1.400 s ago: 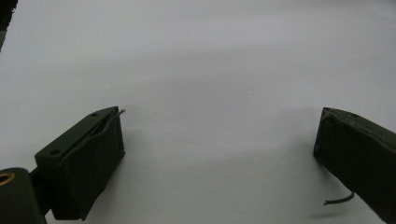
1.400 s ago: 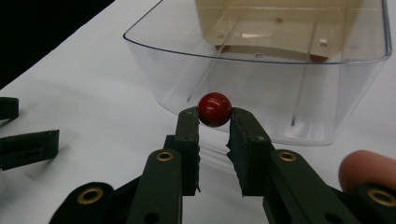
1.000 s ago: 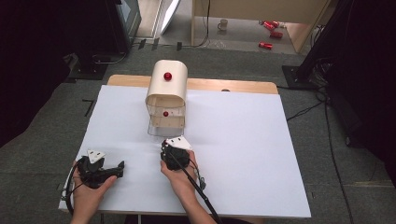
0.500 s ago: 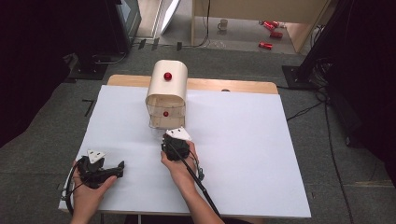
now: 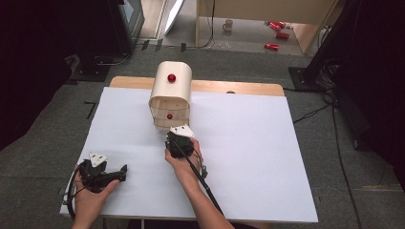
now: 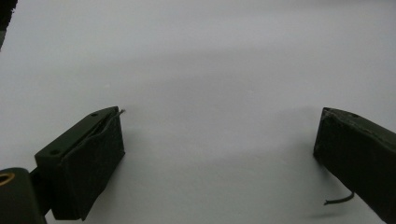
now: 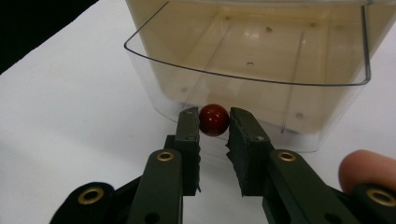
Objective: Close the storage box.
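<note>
The right gripper [image 5: 177, 130] sits just in front of the small wooden drawer cabinet [image 5: 171, 95] that stands at the far middle of the white counter [image 5: 267, 157]. Its jaws are pressed onto the red knob [image 7: 214, 120] of the clear plastic drawer [image 7: 247, 60], one pad on each side of the ball, so the knob is pinched between them. Compared with a second ago, this gripper has moved away from the person and toward the cabinet: then the drawer stood pulled out from the cabinet's lower front, with the gripper farther back on the counter, and now the drawer is pushed most of the way in, with only a short lip of it showing under the cabinet in the high view. In the right gripper view the drawer's transparent front wall curves close above the jaws, and its inside looks bare. A second red knob [image 5: 171, 78] sits on the rounded upper front of the cabinet, above the drawer. The left gripper [image 5: 102, 174] rests on the counter well to the near left of the cabinet, in the same spot as before, with its jaws spread wide over bare white surface and nothing between them.
</note>
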